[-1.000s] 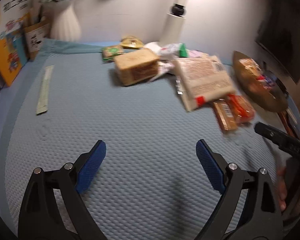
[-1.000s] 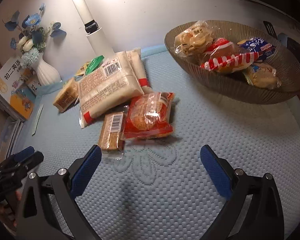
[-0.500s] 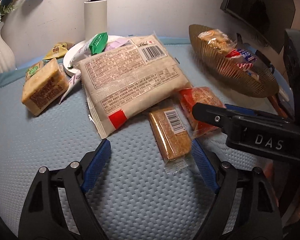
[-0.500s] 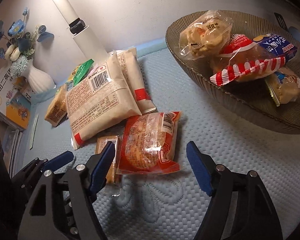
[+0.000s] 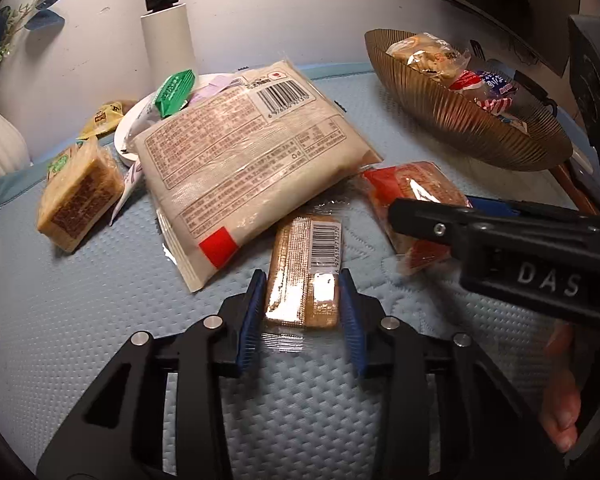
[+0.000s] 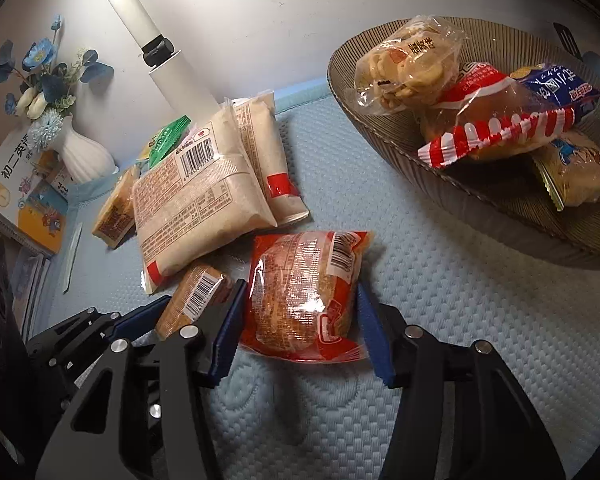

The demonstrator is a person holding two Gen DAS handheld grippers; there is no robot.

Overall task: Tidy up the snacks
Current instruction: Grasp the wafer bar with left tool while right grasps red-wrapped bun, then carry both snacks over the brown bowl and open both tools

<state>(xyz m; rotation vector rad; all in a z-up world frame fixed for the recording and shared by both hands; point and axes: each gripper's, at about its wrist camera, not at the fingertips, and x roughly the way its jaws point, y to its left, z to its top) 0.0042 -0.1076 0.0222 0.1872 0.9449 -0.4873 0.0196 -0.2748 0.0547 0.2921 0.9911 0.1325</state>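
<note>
Left gripper (image 5: 302,312) now closed onto wafer bar (image 5: 306,272).

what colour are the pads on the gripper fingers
Blue pads on black fingers, for both grippers; clearest in the left wrist view.

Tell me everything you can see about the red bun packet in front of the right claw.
The red bun packet is glossy clear-and-red plastic around a round golden bun, with a barcode label at its far end. It lies flat on the blue mat, between the fingers of the right claw, which flank its sides. The brown bar lies just left.
</note>
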